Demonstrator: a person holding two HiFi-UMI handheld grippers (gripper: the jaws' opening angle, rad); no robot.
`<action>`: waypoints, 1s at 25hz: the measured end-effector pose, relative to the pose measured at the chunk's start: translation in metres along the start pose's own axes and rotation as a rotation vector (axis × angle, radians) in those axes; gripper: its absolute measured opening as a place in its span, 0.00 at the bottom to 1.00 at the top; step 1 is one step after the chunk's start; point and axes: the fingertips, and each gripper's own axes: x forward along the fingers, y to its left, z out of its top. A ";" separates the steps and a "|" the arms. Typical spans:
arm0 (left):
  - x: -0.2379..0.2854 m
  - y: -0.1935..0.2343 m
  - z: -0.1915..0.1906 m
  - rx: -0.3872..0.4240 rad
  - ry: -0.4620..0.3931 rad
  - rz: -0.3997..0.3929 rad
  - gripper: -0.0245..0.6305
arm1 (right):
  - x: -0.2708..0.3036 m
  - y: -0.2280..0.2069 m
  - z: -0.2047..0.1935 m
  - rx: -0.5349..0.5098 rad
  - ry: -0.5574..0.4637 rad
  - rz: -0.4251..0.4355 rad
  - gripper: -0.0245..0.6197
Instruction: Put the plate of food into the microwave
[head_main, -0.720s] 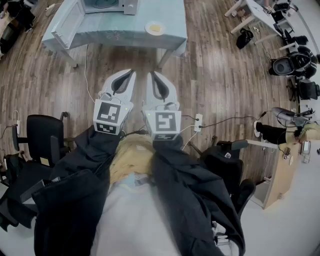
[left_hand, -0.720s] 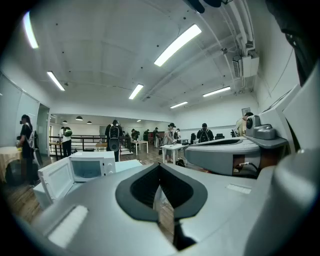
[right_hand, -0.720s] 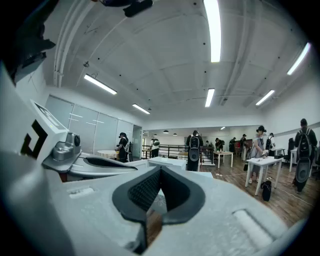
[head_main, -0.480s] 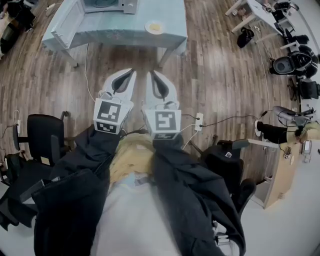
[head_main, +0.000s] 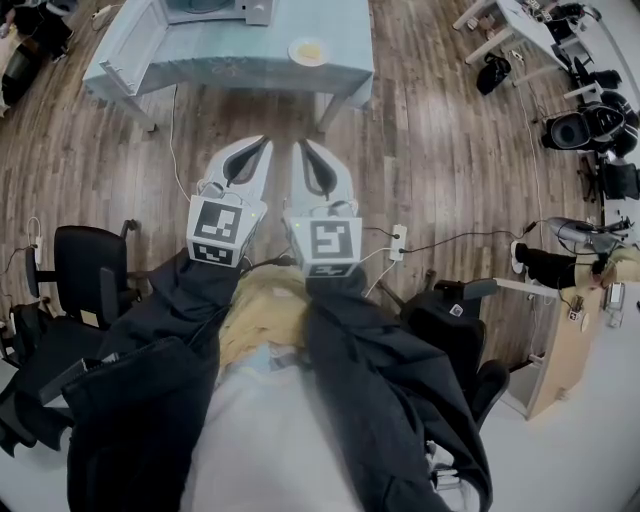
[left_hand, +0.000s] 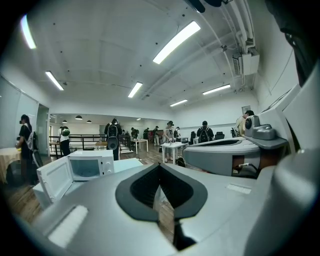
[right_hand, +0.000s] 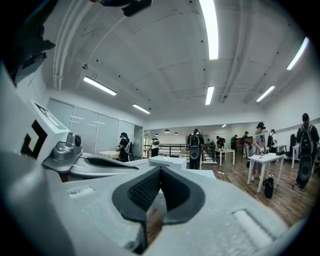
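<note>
A white plate of yellow food sits near the right front of a pale blue table. The white microwave stands at the table's back edge, its door swung open to the left; it also shows in the left gripper view, microwave. My left gripper and right gripper are held side by side over the wooden floor, well short of the table. Both are shut with nothing between the jaws: left gripper, right gripper.
Black office chairs stand at my left and another chair at my right. A power strip with cables lies on the floor. Other desks and people fill the room's far side.
The table and plate have shifted slightly up in the head view. The grippers have held their place side by side.
</note>
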 end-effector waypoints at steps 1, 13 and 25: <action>0.002 -0.003 0.001 -0.001 -0.001 0.003 0.03 | -0.001 -0.002 0.000 0.007 0.000 0.005 0.03; 0.017 -0.022 -0.017 -0.024 0.052 0.035 0.03 | -0.009 -0.023 -0.026 0.023 0.040 0.043 0.03; 0.028 -0.043 -0.053 -0.047 0.123 0.058 0.03 | -0.016 -0.029 -0.056 0.089 0.056 0.119 0.03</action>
